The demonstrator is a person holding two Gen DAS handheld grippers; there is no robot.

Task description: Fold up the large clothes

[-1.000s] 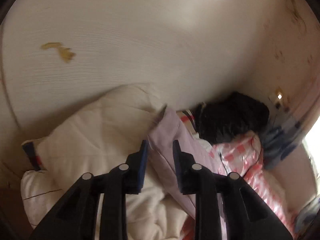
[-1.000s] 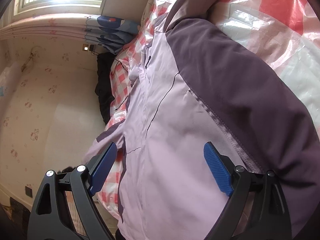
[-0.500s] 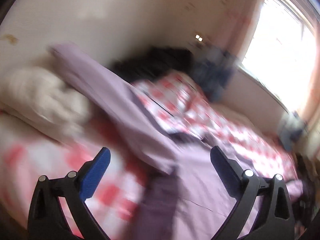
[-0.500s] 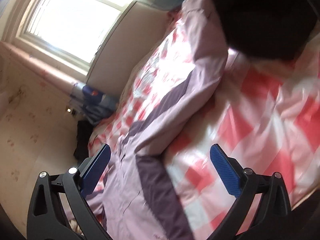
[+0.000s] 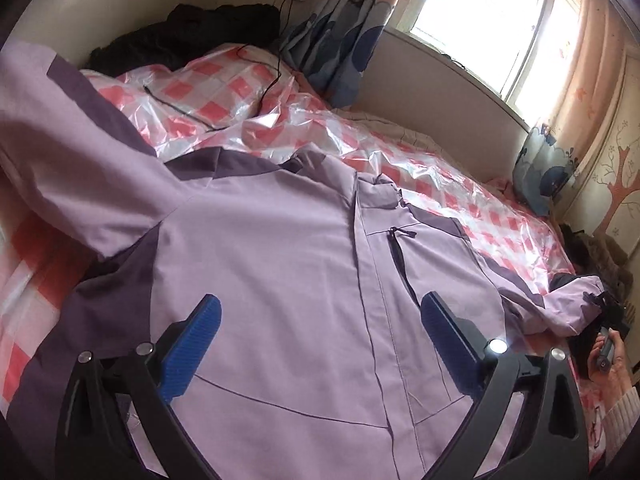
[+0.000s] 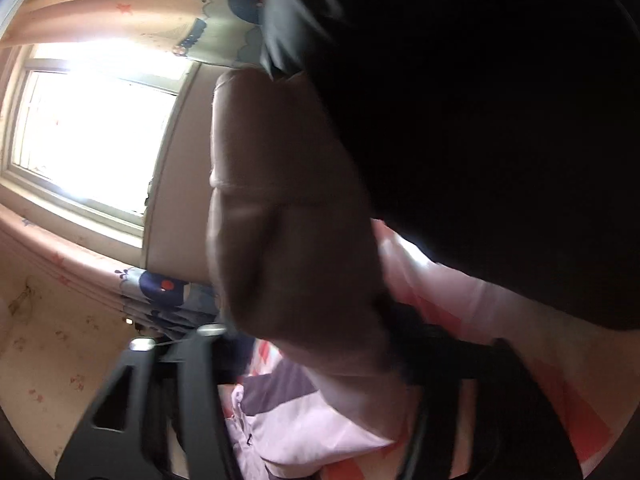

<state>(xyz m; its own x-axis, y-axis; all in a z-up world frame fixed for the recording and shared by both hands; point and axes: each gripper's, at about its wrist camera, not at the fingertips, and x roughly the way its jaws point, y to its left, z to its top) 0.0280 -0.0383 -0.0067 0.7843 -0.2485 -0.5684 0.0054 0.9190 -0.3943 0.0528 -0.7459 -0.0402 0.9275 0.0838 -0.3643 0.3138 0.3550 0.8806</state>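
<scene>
Just one jacket (image 5: 280, 280), two tools

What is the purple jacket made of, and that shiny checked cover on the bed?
The jacket looks like smooth, matte woven fabric, probably synthetic: flat panels, stitched seams, a zip pocket. The bed cover looks like thin plastic sheeting: glossy, crinkled, with bright glare.

Home bedroom: bed (image 5: 500, 216), curtained window (image 5: 480, 12)
</scene>
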